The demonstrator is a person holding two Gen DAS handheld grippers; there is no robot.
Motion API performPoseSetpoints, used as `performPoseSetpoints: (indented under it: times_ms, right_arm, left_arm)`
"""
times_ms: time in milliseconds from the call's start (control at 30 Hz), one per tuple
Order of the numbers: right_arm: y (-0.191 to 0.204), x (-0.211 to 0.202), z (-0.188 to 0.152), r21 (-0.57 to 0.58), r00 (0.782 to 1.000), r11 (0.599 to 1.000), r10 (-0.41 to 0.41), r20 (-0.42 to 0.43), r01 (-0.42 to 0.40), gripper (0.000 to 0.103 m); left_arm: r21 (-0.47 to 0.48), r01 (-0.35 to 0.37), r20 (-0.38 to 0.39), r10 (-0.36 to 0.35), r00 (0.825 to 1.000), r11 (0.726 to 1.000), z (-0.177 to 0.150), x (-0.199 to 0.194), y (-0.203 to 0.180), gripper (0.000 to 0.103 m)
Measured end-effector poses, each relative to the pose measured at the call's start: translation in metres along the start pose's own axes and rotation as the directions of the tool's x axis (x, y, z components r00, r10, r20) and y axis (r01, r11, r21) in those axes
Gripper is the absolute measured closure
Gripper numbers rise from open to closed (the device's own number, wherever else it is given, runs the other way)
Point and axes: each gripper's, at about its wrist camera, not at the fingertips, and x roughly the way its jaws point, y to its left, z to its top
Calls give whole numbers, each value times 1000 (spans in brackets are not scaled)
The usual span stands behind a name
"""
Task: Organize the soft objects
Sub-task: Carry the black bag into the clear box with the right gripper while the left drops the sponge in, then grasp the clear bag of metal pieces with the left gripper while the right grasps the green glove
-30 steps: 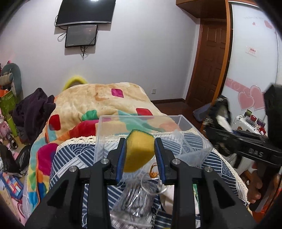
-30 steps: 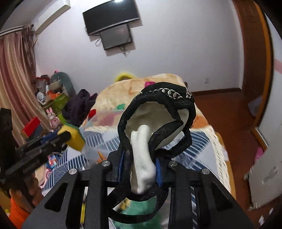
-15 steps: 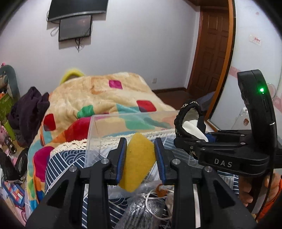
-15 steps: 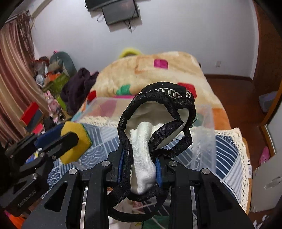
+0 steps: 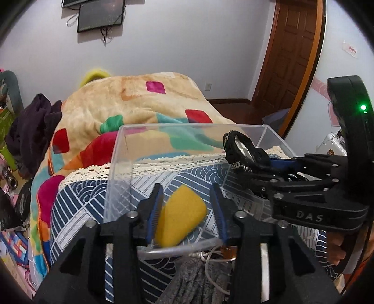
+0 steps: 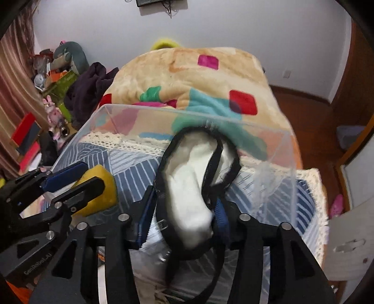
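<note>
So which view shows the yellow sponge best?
The left wrist view: the yellow sponge sits centred between the left gripper's spread fingers, loose, over the clear plastic bin. In the right wrist view the sponge shows only at the left edge, partly hidden behind that gripper's fingers.

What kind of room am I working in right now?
Most likely a bedroom: a bed under a patchwork blanket, a wall-mounted screen, and a wooden door. The clear bin sits on the bed's foot.
</note>
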Motion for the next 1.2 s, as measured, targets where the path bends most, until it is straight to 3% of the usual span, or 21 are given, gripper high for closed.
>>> performPoseSetpoints:
  times_ms: [100,233,400,567,633,1033,1200]
  right_arm:
    - [2,-9,0,-15,1000,1000,-3,25,3,54]
    - [7,-32,-3,-40,996,999,-16,87,20,48]
    - [11,-69,-10,-34,979,999,-14,206,21,34]
    - [13,-100,-30,-29,952,999,-7,305,17,22]
    - [13,-107,-41,-24,945,999,-15,328,24,21]
    - [-3,-93,-106,11,968,1000,-21,252,19,21]
    - [-8,-69,-126,36,985,999,13,169,-20,22]
  left_arm:
    - [13,-14,31,14,999,1000,2,-12,-2,57]
    - [11,-15,93,13,996,1000,5,-38,-2,40]
    - [21,-25,166,21,986,999,0,-75,0,38]
    - [28,-40,174,35,984,999,-19,-94,1,36]
    - [46,-38,154,31,988,998,-30,-94,0,36]
    - [75,-11,47,7,999,997,-91,-81,-4,37]
    - [93,11,-6,-10,1000,996,-97,-64,-8,51]
